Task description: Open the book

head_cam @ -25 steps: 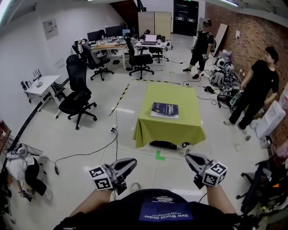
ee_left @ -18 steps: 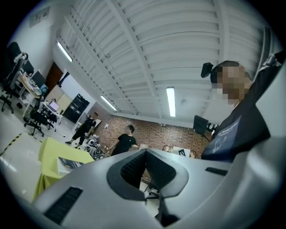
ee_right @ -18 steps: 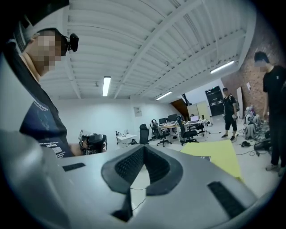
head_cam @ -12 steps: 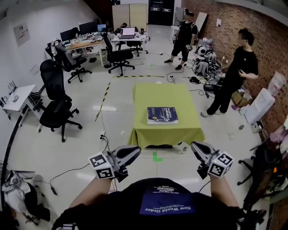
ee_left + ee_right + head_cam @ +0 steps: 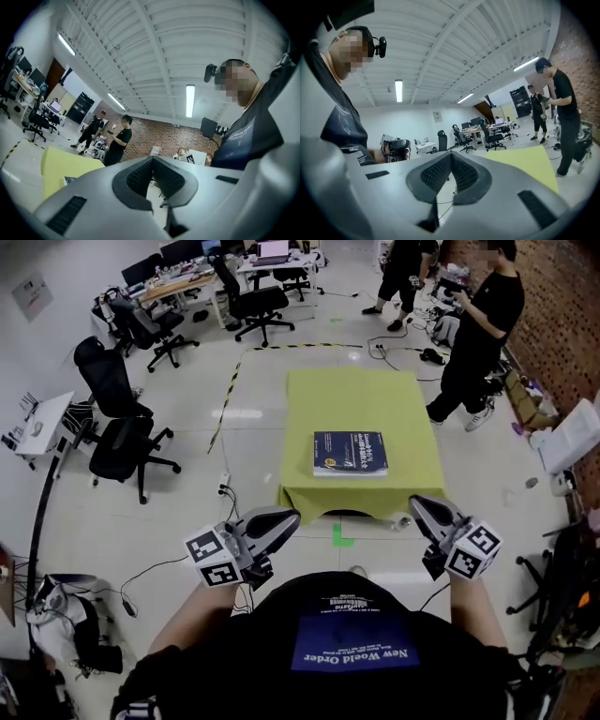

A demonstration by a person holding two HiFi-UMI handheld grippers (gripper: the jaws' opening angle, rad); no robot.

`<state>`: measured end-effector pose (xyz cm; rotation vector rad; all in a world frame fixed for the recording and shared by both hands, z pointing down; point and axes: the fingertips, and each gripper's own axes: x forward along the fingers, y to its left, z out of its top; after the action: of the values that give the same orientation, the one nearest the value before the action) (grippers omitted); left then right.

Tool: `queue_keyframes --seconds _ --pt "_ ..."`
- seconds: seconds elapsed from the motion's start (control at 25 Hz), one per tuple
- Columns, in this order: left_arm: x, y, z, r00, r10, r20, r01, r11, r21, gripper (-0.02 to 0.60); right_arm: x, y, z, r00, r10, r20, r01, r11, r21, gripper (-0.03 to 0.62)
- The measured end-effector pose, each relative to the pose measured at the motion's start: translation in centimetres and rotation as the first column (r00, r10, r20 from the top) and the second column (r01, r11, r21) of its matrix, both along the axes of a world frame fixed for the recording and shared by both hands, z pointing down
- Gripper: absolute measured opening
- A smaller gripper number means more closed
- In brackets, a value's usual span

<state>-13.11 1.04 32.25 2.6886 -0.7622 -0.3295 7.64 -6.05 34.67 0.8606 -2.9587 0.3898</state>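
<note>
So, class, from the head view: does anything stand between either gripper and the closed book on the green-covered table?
Nothing visible does. The book lies closed near the front edge of the table. Between it and the left gripper and the right gripper there is only floor with a green tape mark.

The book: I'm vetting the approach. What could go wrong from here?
Both the left hand-held gripper and the right hand-held gripper are shut, so neither can catch the cover yet. The closed book lies flat on a green tablecloth and might slide when pried. A floor cable lies near the path.
</note>
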Motion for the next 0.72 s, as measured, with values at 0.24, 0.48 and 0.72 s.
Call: queue_keyframes --seconds 0.24,0.48,0.72 --pt "4.1 -8.1 -0.4 0.991 -0.123 0.043 0.123 0.992 -0.005 0.006 2.3 -10.6 -0.2 0.991 -0.137 -0.001 0.137 0.991 0.007 -0.014" --pt "5.8 -13.6 0.4 0.978 -0.174 0.115 0.18 0.983 -0.045 0.006 2.1 -17.5 -0.4 0.977 -0.21 0.025 0.21 0.978 0.007 -0.014" --pt "3.8 -18.8 3.7 0.981 -0.123 0.15 0.137 0.987 -0.088 0.006 0.2 -21.2 1.3 0.985 -0.172 0.018 0.172 0.985 -0.028 -0.014"
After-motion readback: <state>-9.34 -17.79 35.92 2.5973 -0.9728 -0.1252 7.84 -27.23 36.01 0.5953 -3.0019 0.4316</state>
